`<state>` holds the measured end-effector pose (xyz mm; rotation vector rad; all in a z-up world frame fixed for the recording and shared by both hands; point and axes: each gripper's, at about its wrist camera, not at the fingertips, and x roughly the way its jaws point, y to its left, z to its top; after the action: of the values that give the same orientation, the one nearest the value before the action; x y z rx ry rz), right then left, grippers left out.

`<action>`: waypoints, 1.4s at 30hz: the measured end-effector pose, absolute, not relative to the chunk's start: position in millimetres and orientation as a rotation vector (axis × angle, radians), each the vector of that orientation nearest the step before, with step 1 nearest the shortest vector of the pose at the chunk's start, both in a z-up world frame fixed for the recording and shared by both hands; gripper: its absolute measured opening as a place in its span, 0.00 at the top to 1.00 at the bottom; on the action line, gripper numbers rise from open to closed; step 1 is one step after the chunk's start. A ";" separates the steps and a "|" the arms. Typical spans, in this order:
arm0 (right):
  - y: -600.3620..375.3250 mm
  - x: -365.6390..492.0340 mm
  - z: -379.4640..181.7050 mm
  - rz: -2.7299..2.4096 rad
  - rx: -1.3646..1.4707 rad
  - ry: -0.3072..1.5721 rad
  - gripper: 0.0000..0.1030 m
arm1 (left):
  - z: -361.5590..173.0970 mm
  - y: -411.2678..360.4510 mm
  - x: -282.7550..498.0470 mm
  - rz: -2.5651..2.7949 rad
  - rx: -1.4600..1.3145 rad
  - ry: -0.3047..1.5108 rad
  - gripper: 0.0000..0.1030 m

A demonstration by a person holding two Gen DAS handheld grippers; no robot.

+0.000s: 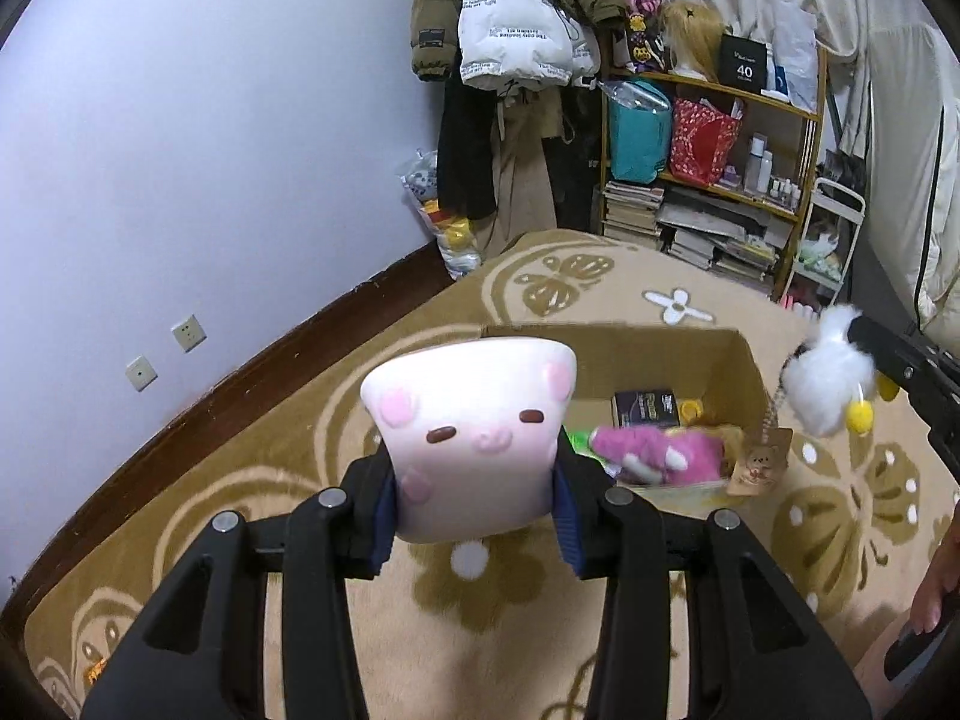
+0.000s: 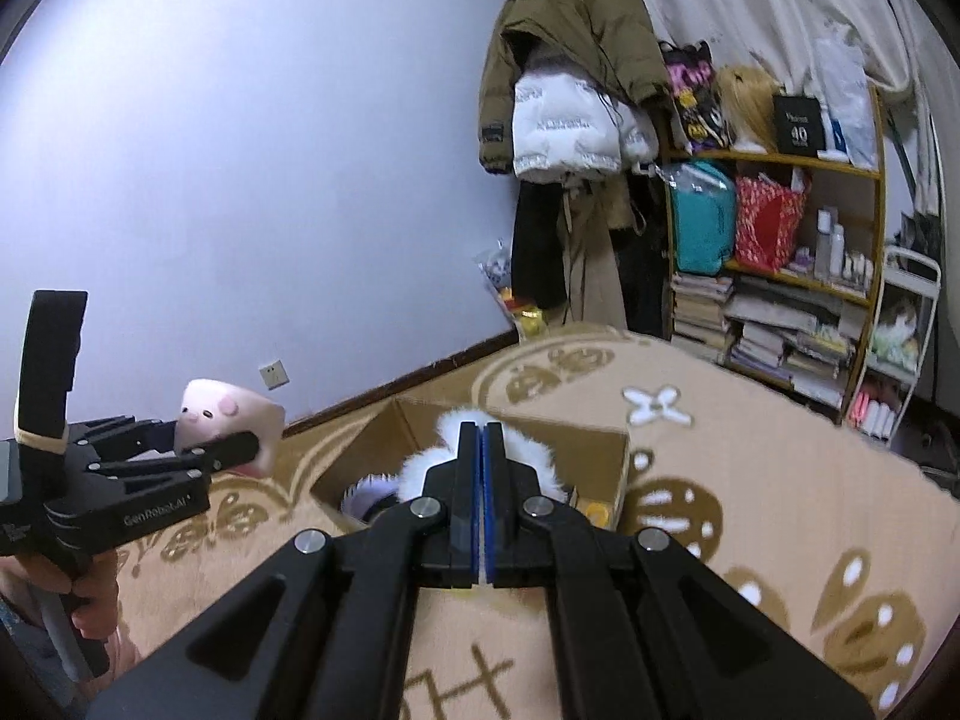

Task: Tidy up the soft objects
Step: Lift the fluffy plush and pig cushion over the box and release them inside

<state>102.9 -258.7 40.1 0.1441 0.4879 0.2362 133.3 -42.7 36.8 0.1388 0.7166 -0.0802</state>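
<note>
Item one: the left tongs (image 1: 474, 498) are clenching a pink-white pig plush (image 1: 474, 438) by its lower sides, holding it face-forward in the air over the tan patterned carpet (image 1: 240, 468), just short of the near edge of the open cardboard box (image 1: 744, 354). Item two: the box is sitting on the carpet, holding a bright pink plush (image 1: 660, 453), a dark printed packet (image 1: 645, 408) and other small things too blurred to name. Item three: the right tongs (image 2: 479, 456) are pinching a fluffy white plush (image 1: 825, 381) with yellow feet, their blue pads pressed nearly together, and the plush is hanging above the box's right side. Item four: coats (image 1: 516, 18) are hanging beside a wooden shelf (image 1: 738, 90) at the far wall.
</note>
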 end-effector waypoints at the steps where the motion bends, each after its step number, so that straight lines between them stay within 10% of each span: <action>1: -257.7 107.4 42.9 0.240 0.141 0.482 0.99 | 38.3 -43.0 137.1 -0.080 0.140 0.712 0.60; 31: -259.6 178.9 -38.4 0.234 0.182 0.745 0.96 | -29.0 -81.0 210.8 -0.174 0.128 0.799 0.47; 42: -264.1 176.0 -30.5 0.206 0.182 0.722 0.66 | -28.7 -70.1 209.3 -0.183 0.063 0.853 0.41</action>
<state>176.0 -264.1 -30.5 0.1824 0.7225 0.2063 209.3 -70.1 -28.7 0.0625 0.8531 -0.1826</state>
